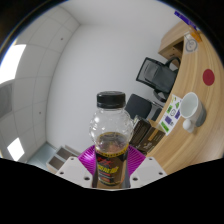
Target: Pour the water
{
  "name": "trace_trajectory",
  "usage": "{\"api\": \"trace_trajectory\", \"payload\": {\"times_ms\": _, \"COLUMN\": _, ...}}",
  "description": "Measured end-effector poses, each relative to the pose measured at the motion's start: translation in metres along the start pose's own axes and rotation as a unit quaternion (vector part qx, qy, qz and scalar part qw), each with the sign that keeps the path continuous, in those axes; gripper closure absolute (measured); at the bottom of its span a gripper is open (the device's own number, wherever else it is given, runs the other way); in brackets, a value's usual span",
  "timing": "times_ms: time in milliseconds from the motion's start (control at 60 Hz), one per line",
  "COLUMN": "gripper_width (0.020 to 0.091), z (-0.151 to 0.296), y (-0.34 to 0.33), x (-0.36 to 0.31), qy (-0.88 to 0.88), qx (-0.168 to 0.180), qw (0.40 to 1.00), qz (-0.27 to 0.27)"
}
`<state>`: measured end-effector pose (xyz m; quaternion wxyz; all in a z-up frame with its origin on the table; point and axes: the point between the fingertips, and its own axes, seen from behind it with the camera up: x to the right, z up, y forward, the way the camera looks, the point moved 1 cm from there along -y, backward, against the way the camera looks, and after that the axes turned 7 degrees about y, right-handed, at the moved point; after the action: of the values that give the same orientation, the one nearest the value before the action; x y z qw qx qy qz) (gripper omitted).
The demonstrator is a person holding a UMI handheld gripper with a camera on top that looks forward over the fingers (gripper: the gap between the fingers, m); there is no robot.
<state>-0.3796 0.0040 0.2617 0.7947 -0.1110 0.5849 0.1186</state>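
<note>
A clear plastic bottle (110,135) with a black cap (111,100) and a yellow-and-black label stands between my fingers, lifted off any surface. It holds amber liquid in its lower half. My gripper (110,166) is shut on it, with the magenta pads (88,158) pressing its body from both sides. The scene behind looks tilted. A white mug (189,108) sits on a wooden table (196,62) beyond the fingers to the right, well apart from the bottle.
A black office chair (153,74) stands by the table, over a pale floor. A small green-and-white box (171,118) lies beside the mug. A red disc (208,76) lies farther along the table.
</note>
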Motion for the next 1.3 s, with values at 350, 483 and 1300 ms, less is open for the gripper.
{"api": "trace_trajectory", "payload": {"times_ms": 350, "gripper_width": 0.0739, "z": 0.076, "y": 0.056, "x": 0.083, "qy": 0.41, "qx": 0.026, "qw": 0.911, "qz": 0.046}}
{"api": "trace_trajectory", "payload": {"times_ms": 483, "gripper_width": 0.0738, "z": 0.076, "y": 0.064, "x": 0.108, "qy": 0.453, "qx": 0.026, "qw": 0.89, "qz": 0.036}}
{"api": "trace_trajectory", "payload": {"times_ms": 1300, "gripper_width": 0.0737, "z": 0.294, "y": -0.015, "x": 0.123, "qy": -0.438, "qx": 0.098, "qw": 0.878, "qz": -0.164}}
